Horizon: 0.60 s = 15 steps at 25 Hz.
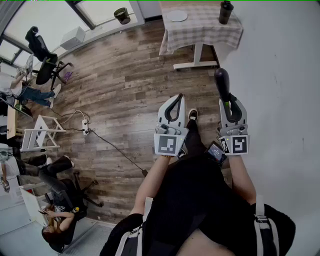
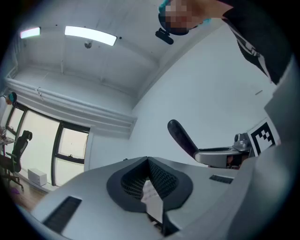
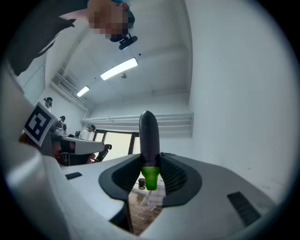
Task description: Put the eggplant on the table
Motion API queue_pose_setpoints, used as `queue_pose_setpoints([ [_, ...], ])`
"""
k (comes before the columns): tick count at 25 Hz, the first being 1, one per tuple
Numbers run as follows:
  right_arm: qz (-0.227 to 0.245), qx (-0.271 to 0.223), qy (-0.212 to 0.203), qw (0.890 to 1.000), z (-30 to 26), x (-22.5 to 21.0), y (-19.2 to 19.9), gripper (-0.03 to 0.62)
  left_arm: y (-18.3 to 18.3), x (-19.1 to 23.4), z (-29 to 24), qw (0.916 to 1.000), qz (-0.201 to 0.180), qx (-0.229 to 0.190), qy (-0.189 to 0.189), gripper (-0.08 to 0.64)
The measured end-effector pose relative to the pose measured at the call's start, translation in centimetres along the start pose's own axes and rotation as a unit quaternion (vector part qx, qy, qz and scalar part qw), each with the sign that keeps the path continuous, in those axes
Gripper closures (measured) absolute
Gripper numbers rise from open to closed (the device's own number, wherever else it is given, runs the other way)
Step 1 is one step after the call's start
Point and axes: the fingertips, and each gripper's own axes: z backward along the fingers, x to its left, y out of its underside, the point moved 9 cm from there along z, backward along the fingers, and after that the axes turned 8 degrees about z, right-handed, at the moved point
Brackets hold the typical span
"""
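- Showing the eggplant [image 3: 149,136] pinched by the right gripper [image 3: 150,169] close to its green stem end; the dark body is carried upright beyond the jaws, in the air and well apart from any surface.
- The left gripper [image 2: 147,161] is seen with its jaws pressed together and nothing between them.
- The table [image 1: 200,31], covered with a checked cloth, is seen ahead across the wooden floor [image 1: 125,75]; a pale plate [image 1: 177,16] and a dark bottle [image 1: 225,12] stand on it, with bare cloth left between and in front of them.
- Handling, as judged: the skin is smooth and glossy, so some slipperiness is to be expected. The body is long and rounded, so rolling is likely once it is laid down. Whether it is a real vegetable or a light model cannot be settled from these views.
- Hold, as judged: with the grip so near the stem end, most of the length is left unsupported, and pivoting between the pads is possible if the gripper is tilted sharply. A hold nearer the middle would be better balanced, but the present one appears adequate for a slow carry.
- Placement is best made with the eggplant lowered onto its side on bare cloth.
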Motion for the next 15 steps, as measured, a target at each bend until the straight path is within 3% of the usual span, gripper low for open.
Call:
queue_pose_setpoints([
  [15, -0.009, 0.010, -0.017, 1.000, -10.1, -2.8, 2.6, 0.456, 1.2, 5.7, -8.5, 0.9999, 0.010, 0.005, 0.001, 0.571],
])
